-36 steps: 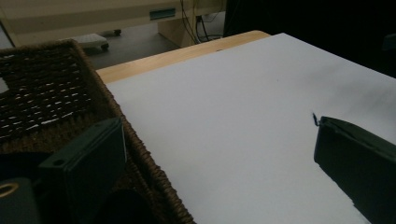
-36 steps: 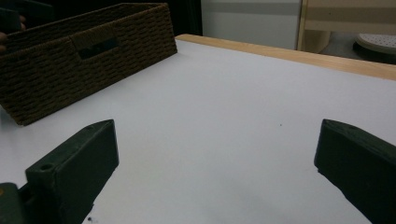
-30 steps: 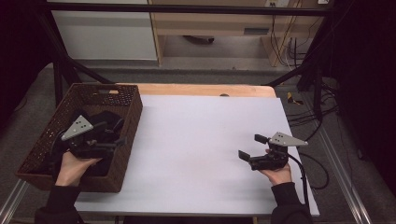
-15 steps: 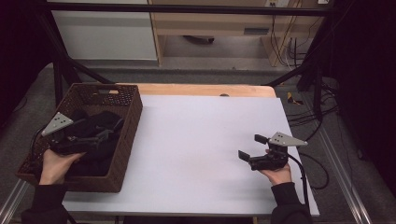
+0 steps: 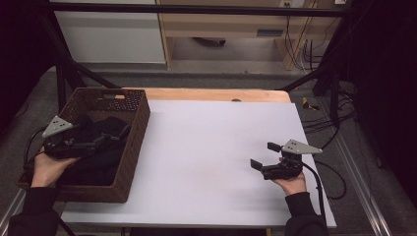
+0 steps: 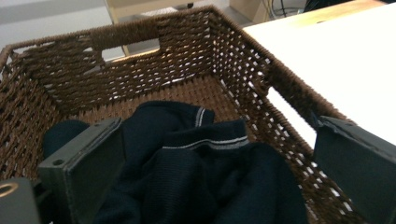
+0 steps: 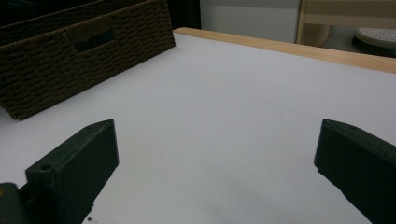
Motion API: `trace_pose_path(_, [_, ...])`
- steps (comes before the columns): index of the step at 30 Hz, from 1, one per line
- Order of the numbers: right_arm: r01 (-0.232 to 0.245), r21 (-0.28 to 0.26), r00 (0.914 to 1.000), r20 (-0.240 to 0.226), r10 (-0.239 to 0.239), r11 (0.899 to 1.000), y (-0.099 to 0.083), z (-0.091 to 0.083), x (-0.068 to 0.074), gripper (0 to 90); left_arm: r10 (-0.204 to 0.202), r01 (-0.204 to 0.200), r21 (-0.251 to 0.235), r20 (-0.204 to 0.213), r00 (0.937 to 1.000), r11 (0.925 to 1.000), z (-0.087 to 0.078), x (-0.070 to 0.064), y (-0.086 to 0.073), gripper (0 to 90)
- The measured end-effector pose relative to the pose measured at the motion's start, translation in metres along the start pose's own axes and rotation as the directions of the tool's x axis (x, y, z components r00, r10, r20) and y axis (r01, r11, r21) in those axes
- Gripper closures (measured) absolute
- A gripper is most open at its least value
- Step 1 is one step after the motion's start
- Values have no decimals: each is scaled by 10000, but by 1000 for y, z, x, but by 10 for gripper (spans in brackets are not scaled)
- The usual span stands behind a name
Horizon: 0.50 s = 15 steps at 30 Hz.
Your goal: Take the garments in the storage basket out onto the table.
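Setting: a lab or test room, not a home. The white table [image 5: 206, 162] stands inside a black metal frame [image 5: 64, 73]. Right of the table, loose cables [image 5: 339, 123] trail over a grey floor [image 5: 221, 78]. Behind the table, a plain white cabinet [image 5: 110, 34] and a light wood shelf unit [image 5: 231, 24] line the wall

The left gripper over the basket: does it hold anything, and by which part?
Nothing is held. The left gripper is open above the dark garment in the basket.
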State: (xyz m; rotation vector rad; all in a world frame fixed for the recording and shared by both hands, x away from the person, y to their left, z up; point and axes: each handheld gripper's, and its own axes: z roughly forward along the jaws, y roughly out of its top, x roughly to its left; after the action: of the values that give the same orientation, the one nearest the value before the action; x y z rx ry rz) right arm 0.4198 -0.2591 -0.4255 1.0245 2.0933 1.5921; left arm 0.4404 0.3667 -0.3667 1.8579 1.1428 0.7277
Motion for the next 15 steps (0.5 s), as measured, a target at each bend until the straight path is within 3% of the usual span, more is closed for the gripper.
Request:
trace_pose_path(8, [48, 14, 10000, 5, -48, 10000, 0, 0, 0, 4, 52, -42, 570, -182, 9998, 9984, 18, 6, -4, 17])
trace_pose_path(15, [41, 47, 10000, 13, -41, 10000, -1, 1, 0, 4, 33, -9, 1307, -179, 9998, 9914, 36, 8, -19, 17])
